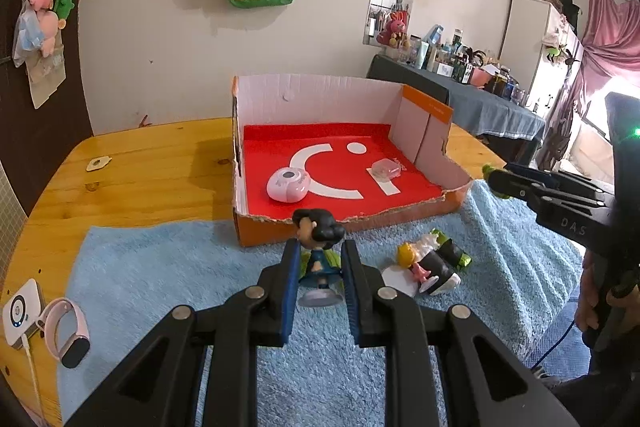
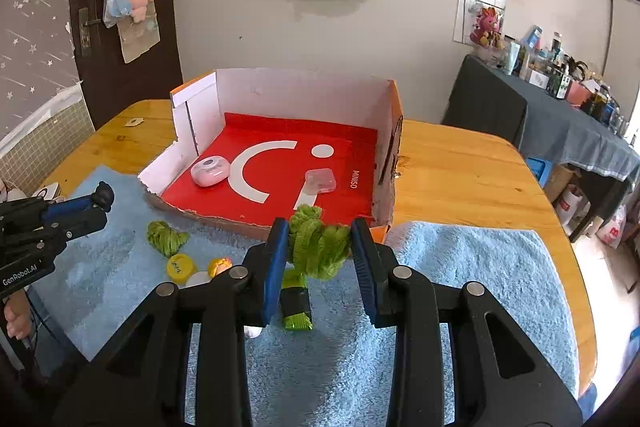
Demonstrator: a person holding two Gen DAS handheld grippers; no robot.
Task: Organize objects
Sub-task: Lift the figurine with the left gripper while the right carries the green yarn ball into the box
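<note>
Your left gripper (image 1: 318, 267) is closed on the dark-haired figurine (image 1: 318, 251), pads against its body, the figure upright with its disc base just above the blue towel (image 1: 160, 267). Your right gripper (image 2: 320, 259) stands half open about the green fuzzy toy (image 2: 320, 247). The pads flank its bushy top, but contact on both sides is not confirmed, and it may not yet be held.

The cardboard box (image 1: 352, 95) lies directly ahead of both grippers, its torn low front wall facing you. That low edge is the governing relation: each item has to clear it going forward and slightly up. The figurine's long axis is vertical, so it may be carried over as it stands. The green toy's long axis runs from its dark wrapped stem near you toward the box.

Inside the box, a pink round case (image 1: 288, 183) sits left of centre and a clear pink case (image 1: 385, 169) right of centre. Open red floor remains between them and along the back wall.

On the towel, a blonde figurine (image 1: 424, 263) lies toppled to the right of your left gripper. A yellow bottle cap (image 2: 180, 267) and a second green tuft (image 2: 166, 237) lie to the left of your right gripper. The left gripper is nearer these. The desk (image 2: 460, 167) is bare to the right of the box.
</note>
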